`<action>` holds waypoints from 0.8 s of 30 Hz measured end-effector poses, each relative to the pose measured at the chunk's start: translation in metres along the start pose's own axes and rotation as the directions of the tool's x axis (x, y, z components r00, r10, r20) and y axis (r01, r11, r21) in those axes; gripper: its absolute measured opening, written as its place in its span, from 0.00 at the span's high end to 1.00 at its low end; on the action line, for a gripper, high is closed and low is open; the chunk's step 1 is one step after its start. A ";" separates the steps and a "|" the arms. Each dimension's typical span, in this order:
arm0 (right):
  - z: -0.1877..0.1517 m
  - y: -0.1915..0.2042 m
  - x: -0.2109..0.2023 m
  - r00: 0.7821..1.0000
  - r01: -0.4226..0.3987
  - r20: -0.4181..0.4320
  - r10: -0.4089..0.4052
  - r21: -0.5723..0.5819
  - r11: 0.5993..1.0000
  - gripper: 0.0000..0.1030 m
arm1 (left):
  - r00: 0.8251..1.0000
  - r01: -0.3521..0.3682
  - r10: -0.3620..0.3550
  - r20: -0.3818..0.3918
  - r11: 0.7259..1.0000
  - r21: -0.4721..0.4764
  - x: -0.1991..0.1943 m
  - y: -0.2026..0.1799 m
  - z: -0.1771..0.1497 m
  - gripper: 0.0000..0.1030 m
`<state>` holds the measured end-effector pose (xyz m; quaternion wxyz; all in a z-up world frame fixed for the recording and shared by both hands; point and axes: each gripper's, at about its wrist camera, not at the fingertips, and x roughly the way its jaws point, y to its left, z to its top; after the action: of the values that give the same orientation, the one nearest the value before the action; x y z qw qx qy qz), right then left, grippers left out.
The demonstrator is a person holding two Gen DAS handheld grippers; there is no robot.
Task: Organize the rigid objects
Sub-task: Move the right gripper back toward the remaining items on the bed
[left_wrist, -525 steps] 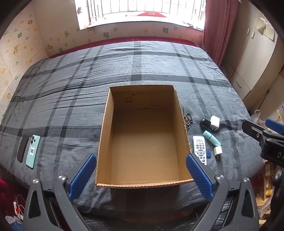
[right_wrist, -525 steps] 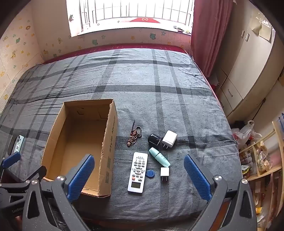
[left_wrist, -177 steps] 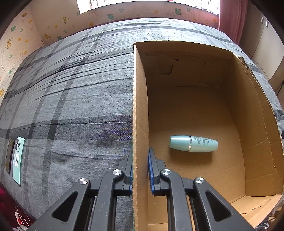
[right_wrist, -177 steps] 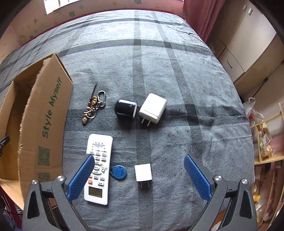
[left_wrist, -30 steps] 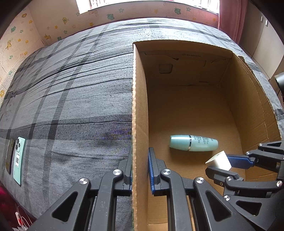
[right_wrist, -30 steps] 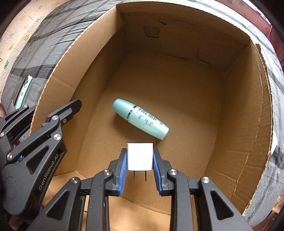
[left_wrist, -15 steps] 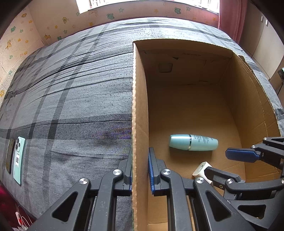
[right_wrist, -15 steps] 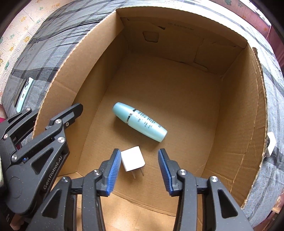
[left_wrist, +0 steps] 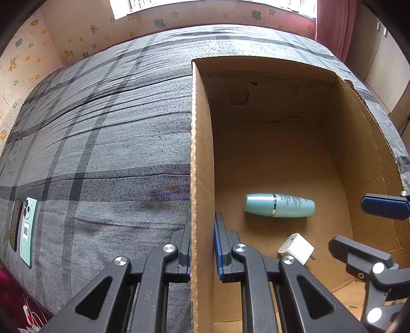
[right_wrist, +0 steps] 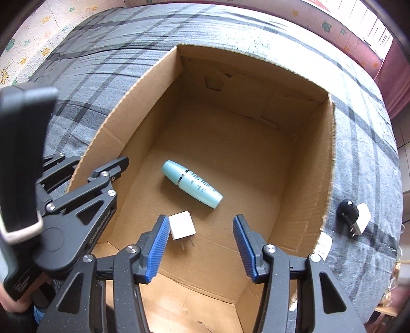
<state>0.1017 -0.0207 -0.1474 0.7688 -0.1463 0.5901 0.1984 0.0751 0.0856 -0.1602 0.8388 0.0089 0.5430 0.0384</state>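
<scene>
You are holding the right hand-held gripper [right_wrist: 201, 246] wide above the white charger [right_wrist: 182, 227], lower centre in the box [right_wrist: 330, 179]; left hand-held gripper [left_wrist: 202, 243] clamping its wall; next, fetching another item

Home bedroom: grey plaid-covered bed [left_wrist: 102, 133], cartoon-animal-print wallpaper [left_wrist: 30, 51], dark red curtain [left_wrist: 330, 23], bright window [left_wrist: 153, 6].

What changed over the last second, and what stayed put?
The right gripper opened and let go of the white charger, which now lies on the box floor. The left gripper stays clamped on the box wall; the teal bottle hasn't moved.
</scene>
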 end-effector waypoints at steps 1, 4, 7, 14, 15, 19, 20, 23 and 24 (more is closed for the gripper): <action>-0.001 -0.001 -0.004 1.000 -0.001 0.008 0.001 0.001 1.000 0.44 | 1.000 0.000 0.000 0.000 1.000 0.000 0.000 0.000 0.000 0.85; -0.007 -0.004 -0.015 1.000 -0.004 0.031 0.003 0.015 1.000 0.29 | 1.000 -0.001 0.001 0.000 1.000 0.002 0.000 0.000 0.000 0.85; -0.016 -0.009 -0.028 0.999 0.013 0.053 -0.014 0.023 1.000 0.24 | 1.000 -0.001 0.001 0.000 1.000 0.002 0.000 0.000 0.000 0.86; -0.024 -0.031 -0.054 0.995 0.045 0.084 -0.050 0.055 0.997 0.09 | 1.000 0.000 0.000 0.000 1.000 0.000 0.000 0.001 0.000 0.86; -0.025 -0.034 -0.057 0.994 0.054 0.088 -0.059 0.058 0.997 0.07 | 1.000 0.001 -0.001 0.000 1.000 0.000 0.000 0.001 0.000 0.86; -0.028 -0.049 -0.067 0.992 0.064 0.102 -0.073 0.084 0.994 0.03 | 1.000 -0.002 0.002 0.000 1.000 0.002 0.000 0.000 -0.001 0.86; -0.029 -0.054 -0.069 0.992 0.066 0.105 -0.076 0.093 0.993 0.01 | 1.000 -0.001 0.001 0.000 1.000 0.001 0.000 0.000 -0.001 0.86; -0.032 -0.067 -0.075 0.990 0.067 0.114 -0.081 0.118 0.991 0.01 | 1.000 0.000 0.000 -0.001 1.000 -0.001 0.000 0.000 -0.001 0.86; -0.034 -0.072 -0.076 0.990 0.068 0.114 -0.083 0.128 0.989 0.00 | 1.000 0.000 0.000 -0.001 1.000 -0.001 0.000 0.001 -0.001 0.86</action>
<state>0.0904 -0.1093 -0.0838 0.8172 -0.1086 0.5483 0.1406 0.0741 0.0862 -0.1607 0.8386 0.0085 0.5433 0.0385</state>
